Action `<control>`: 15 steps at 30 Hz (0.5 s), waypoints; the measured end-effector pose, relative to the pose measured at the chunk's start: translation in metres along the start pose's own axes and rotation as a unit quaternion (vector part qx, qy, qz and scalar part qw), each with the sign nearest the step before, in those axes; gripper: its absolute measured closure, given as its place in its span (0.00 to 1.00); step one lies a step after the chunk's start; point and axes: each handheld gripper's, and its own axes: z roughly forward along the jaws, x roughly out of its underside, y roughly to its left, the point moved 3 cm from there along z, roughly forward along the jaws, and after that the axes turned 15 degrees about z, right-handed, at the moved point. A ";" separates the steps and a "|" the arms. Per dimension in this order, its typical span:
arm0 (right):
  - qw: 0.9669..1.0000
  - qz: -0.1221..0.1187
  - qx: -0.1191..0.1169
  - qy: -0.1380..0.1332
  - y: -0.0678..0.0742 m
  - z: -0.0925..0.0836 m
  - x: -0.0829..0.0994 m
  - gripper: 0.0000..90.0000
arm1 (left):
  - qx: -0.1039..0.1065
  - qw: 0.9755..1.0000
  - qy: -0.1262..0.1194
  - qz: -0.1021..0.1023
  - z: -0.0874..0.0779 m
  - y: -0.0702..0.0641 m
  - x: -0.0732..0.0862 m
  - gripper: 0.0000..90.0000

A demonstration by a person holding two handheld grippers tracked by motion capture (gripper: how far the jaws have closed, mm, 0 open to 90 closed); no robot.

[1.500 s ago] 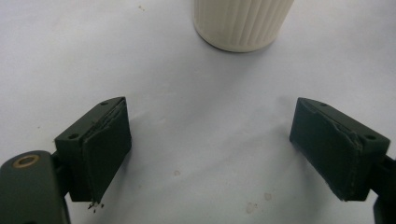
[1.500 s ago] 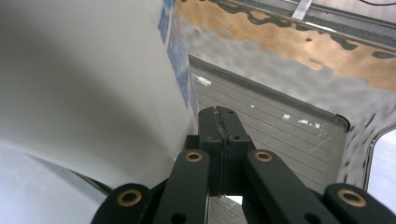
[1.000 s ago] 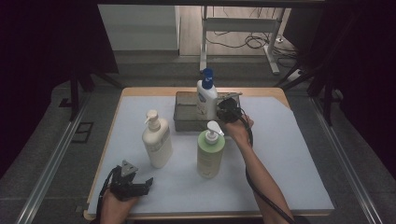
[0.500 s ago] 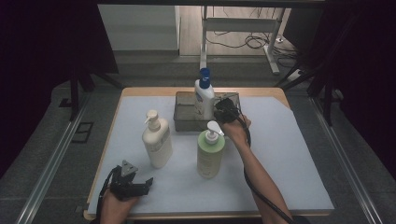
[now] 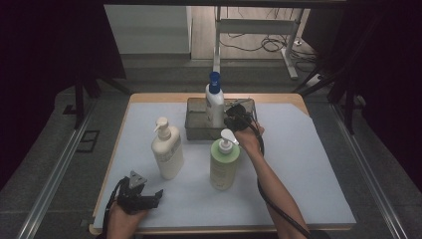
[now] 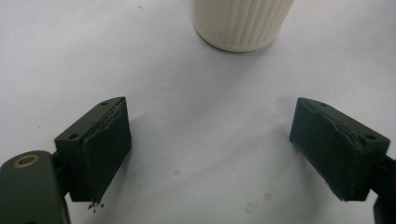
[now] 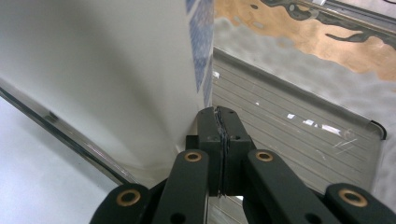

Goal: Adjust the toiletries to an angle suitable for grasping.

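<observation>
A white pump bottle with a blue cap [image 5: 215, 102] stands in a metal tray [image 5: 196, 130] at the back of the table. My right gripper [image 5: 234, 118] reaches into the tray just right of it. In the right gripper view the jaws [image 7: 219, 121] are shut pad to pad with nothing between them, tips against the white bottle's [image 7: 102, 70] side above the tray's ribbed floor [image 7: 299, 126]. My left gripper [image 5: 149, 199] rests near the front left edge. It stands open [image 6: 210, 149] over the white mat, facing the base of a cream ribbed bottle [image 6: 240, 23].
The cream pump bottle [image 5: 166, 149] and a green pump bottle [image 5: 223, 162] stand mid-table in front of the tray, the green one close beside my right forearm. A white mat [image 5: 308, 169] covers the wooden tabletop.
The right gripper and the white bottle have shifted slightly to the left over the tray. The left gripper has stayed where it was.
</observation>
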 end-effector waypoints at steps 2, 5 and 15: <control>1.000 0.001 -0.001 -0.001 0.000 0.000 -0.001 0.99 | 0.000 1.000 0.000 0.000 0.000 0.000 0.000 0.14; 1.000 0.001 -0.003 -0.001 0.001 0.000 -0.004 0.99 | 0.000 1.000 0.000 0.000 0.000 0.000 0.000 0.14; 1.000 -0.002 -0.009 0.003 0.008 0.003 -0.003 0.99 | 0.000 1.000 0.000 0.000 0.000 0.000 0.000 0.14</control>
